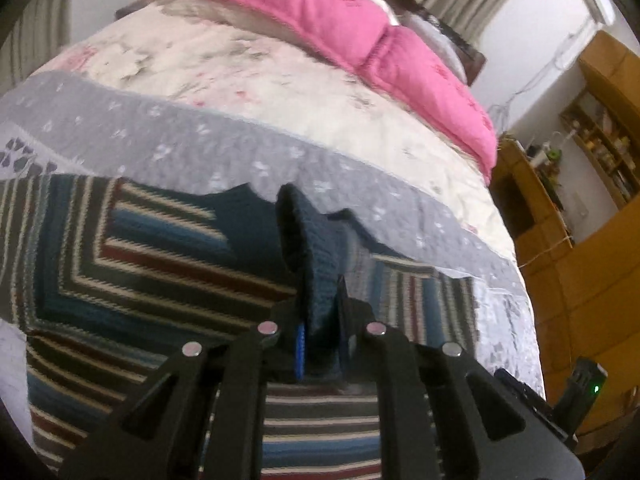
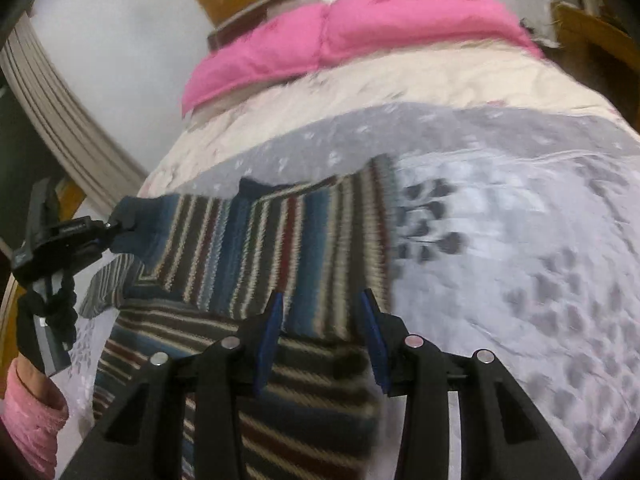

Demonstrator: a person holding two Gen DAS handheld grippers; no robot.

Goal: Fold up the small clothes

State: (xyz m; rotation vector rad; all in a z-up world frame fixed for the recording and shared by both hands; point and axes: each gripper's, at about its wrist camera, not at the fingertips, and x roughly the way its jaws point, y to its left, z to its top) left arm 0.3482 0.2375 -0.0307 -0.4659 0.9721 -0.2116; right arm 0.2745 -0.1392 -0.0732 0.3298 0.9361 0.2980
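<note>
Left gripper [image 1: 320, 316] clamps the dark cuff [image 1: 310, 248] of the striped sweater [image 1: 168, 264], which lies on the bed cover [image 1: 240, 148]; right gripper [image 2: 322, 320] hovers spread above it; pink quilt [image 2: 320, 40] beyond; edges blurred.

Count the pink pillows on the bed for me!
2, side by side at the bed's head: one pink quilted pillow on the left, the other on the right. More may be hidden.
</note>
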